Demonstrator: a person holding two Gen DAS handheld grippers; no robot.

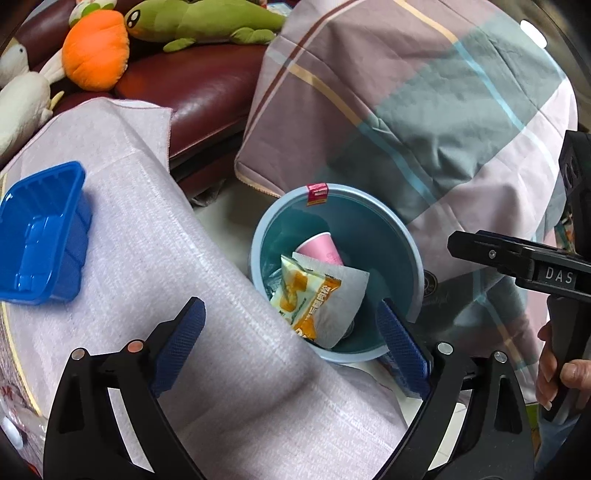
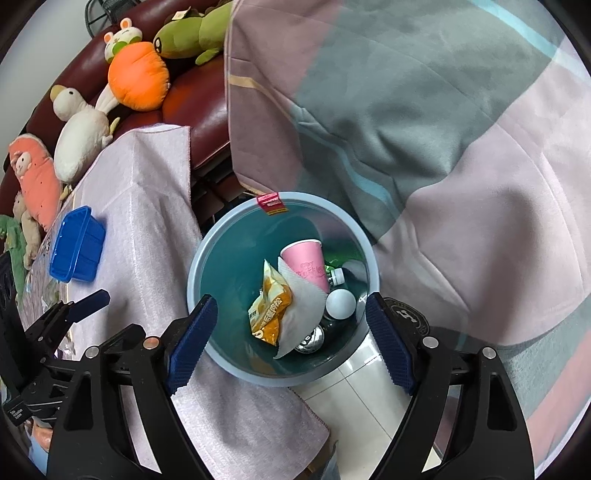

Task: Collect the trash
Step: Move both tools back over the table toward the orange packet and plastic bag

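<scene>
A round light-blue trash bin [image 1: 258, 236] [image 2: 192, 273] stands on the floor beside the cloth-covered table [image 1: 147, 221]. Inside lie a pink paper cup [image 1: 319, 245] [image 2: 306, 262], an orange snack wrapper [image 1: 303, 291] [image 2: 271, 302], a white tissue [image 1: 343, 295] [image 2: 303, 306], a white ball [image 2: 340, 303] and a bottle. My left gripper [image 1: 290, 306] hangs open over the table edge and the bin, nothing between its pads. Directly above the bin my right gripper [image 2: 291, 300] is open too and holds nothing. A blue plastic tray [image 1: 40, 236] [image 2: 77, 245] rests on the cloth to the left.
A dark red sofa [image 1: 207, 88] behind the table carries plush toys: an orange carrot [image 1: 96, 51], a green creature [image 1: 207, 22], a white duck [image 2: 77, 136]. A plaid quilt [image 1: 424, 110] hangs close over the bin's far and right side. Tiled floor [image 2: 354, 391] shows below the bin.
</scene>
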